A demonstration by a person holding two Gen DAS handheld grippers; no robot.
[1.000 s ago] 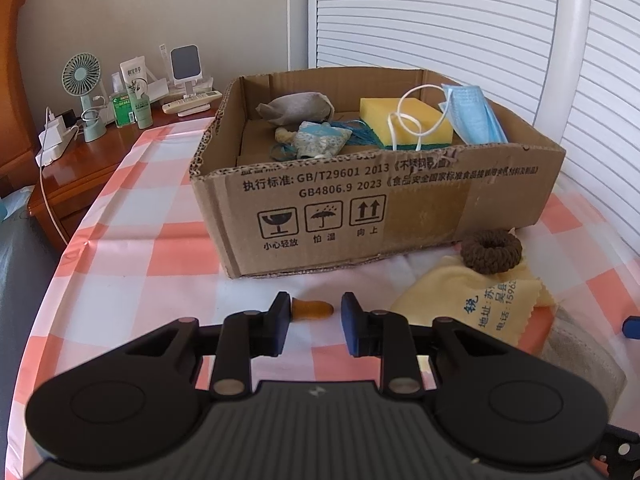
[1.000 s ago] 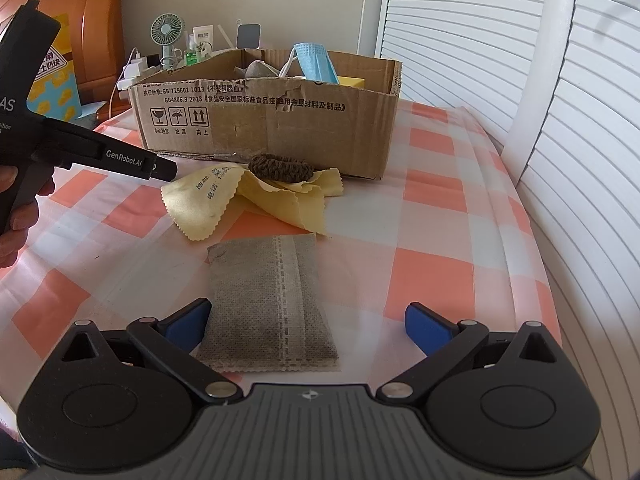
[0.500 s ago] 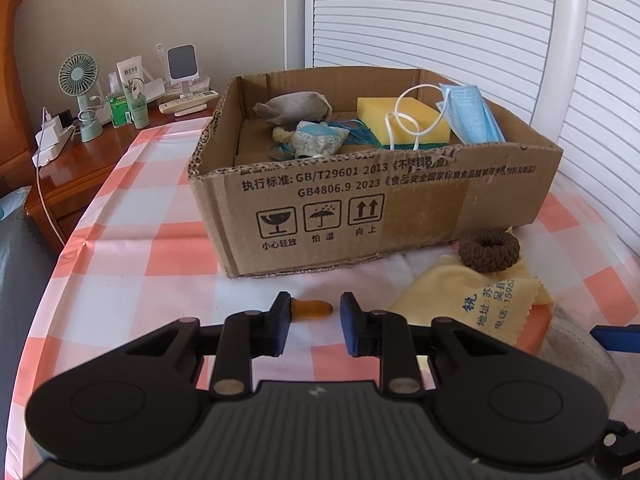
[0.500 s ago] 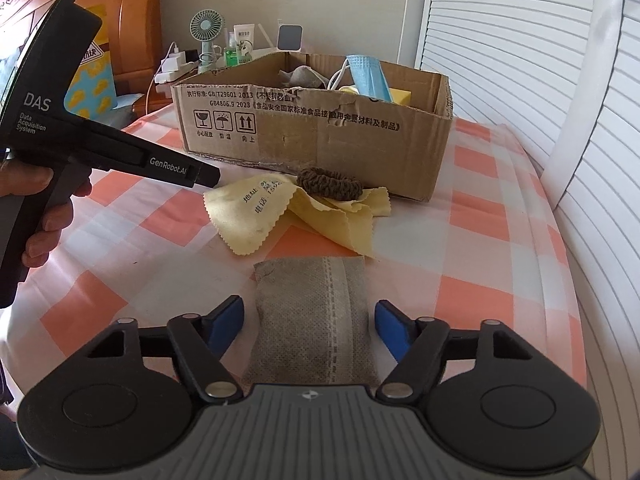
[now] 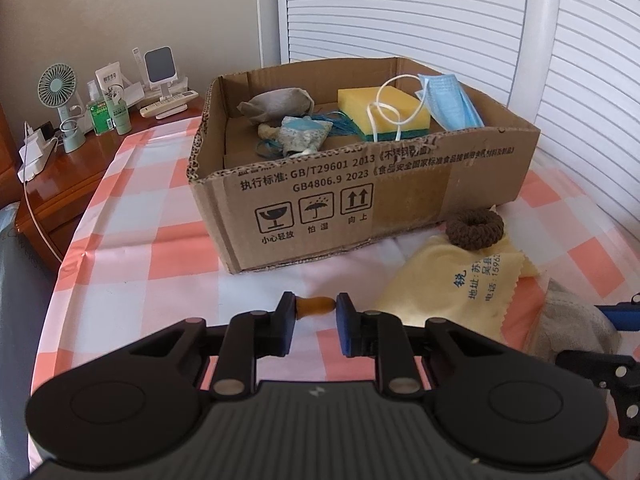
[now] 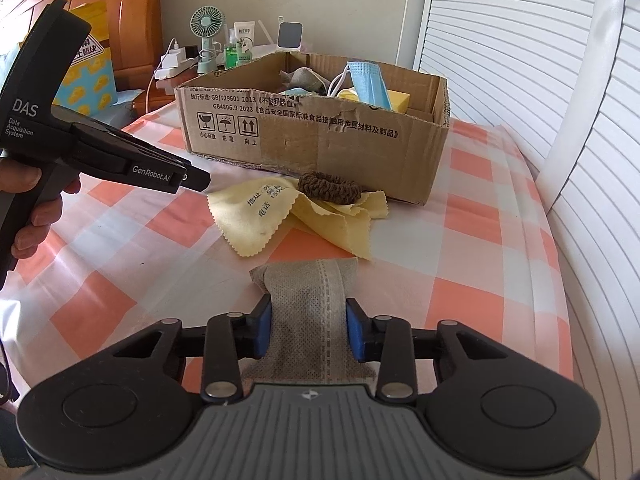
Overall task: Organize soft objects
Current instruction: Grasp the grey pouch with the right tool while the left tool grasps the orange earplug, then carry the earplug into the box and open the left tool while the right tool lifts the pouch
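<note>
On the checked tablecloth, my left gripper (image 5: 315, 306) is shut on a small orange-brown soft piece (image 5: 316, 304), in front of the cardboard box (image 5: 360, 200). My right gripper (image 6: 308, 326) is closing: its blue pads press into the sides of a grey fabric pouch (image 6: 306, 292) and pinch it narrow. The pouch (image 5: 572, 320) also shows at the right edge of the left wrist view. A yellow cloth (image 6: 272, 216) lies between the pouch and the box, with a brown scrunchie (image 6: 330, 189) on it.
The box holds a yellow sponge (image 5: 382, 110), a blue face mask (image 5: 450, 100), another grey pouch (image 5: 276, 104) and a patterned sachet (image 5: 304, 136). A nightstand with a small fan (image 5: 58, 92) and bottles stands at the back left. White shutters (image 6: 560, 80) run along the right.
The right jaws have swung in from wide open and now squeeze the grey pouch. The left jaws have drawn slightly tighter on the orange piece. Neither hand has shifted much.
</note>
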